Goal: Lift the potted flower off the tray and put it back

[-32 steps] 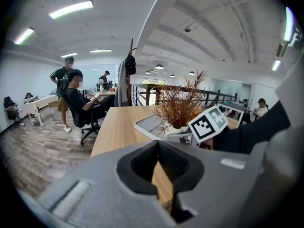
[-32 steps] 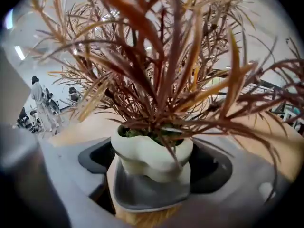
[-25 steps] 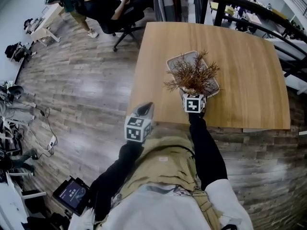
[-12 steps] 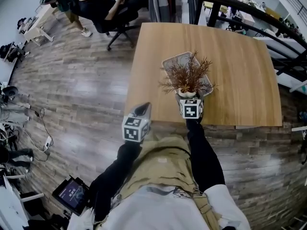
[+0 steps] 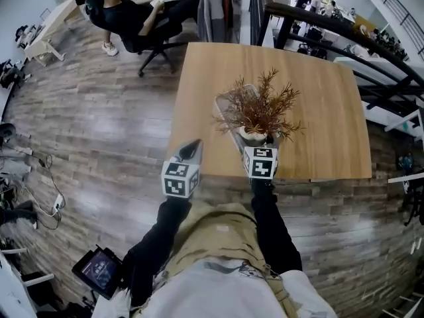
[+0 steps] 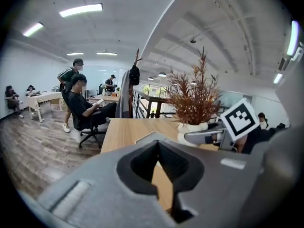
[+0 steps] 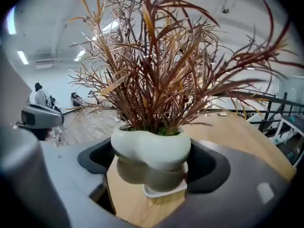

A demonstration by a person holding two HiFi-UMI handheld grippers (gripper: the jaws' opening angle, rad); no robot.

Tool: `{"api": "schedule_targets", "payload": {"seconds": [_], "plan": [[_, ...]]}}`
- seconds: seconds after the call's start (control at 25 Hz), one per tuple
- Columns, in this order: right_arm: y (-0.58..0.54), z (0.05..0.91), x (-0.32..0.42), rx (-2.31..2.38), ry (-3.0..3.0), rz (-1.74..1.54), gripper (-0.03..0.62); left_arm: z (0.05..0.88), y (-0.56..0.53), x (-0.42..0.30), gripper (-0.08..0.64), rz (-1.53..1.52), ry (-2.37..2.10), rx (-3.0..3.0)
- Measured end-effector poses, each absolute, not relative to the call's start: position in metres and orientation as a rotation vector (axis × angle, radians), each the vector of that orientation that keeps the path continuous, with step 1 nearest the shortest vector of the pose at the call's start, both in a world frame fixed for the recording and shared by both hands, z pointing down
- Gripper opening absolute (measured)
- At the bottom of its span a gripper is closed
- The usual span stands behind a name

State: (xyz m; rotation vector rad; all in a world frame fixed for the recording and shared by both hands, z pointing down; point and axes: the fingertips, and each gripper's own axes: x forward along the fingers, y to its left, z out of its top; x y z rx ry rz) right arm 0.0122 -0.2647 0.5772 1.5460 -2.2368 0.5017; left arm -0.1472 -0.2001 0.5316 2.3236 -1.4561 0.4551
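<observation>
Since 1 s ago the potted flower [image 5: 258,108] has come up toward the head cam. It looks bigger now, and its white pot no longer sits down on the tray [image 7: 163,190]. Right gripper [image 5: 257,142] has its tongs clamped on the pot's lumpy white body, one jaw each side. Pot is upright, reddish-brown sprigs fanning up w/ a bit of green at the base. In the right gripper view the tray shows as a small pale corner under the pot w/ bare wood around it, so the pot hangs clear above it, not touching. From the head view the grey tray lies on the worktop [image 5: 318,111] at approx 11 o'clock of the pot, mostly covered by the sprigs. Left gripper [image 5: 193,148] sits at 8 o'clock of the pot, near the worktop's near-left corner, well apart from the plant. Its tongs are closed tip to tip w/ nothing between them. Left gripper view catches the pot side-on at approx 2 o'clock, held in the other tongs. Seated person [image 5: 126,15] is in an office chair on the plank floor, 11 o'clock beyond the worktop.
</observation>
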Motion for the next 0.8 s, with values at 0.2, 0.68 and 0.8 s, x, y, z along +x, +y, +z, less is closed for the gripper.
{"api": "schedule_targets", "payload": {"seconds": [0.2,0.68,0.8], "plan": [[-0.268,0.513,0.01,1.597,-2.272,0.473,0.476,0.498,-0.222,-0.145,0.002,0.41,-1.447,2.361],[-0.253,0.406,0.021,1.685,-2.36,0.328,0.476,0.432,-0.243,-0.138,0.001,0.324,-1.456,2.502],[-0.246,0.391,0.028,1.702,-2.373,0.306,0.476,0.413,-0.244,-0.132,0.001,0.287,-1.476,2.537]]}}
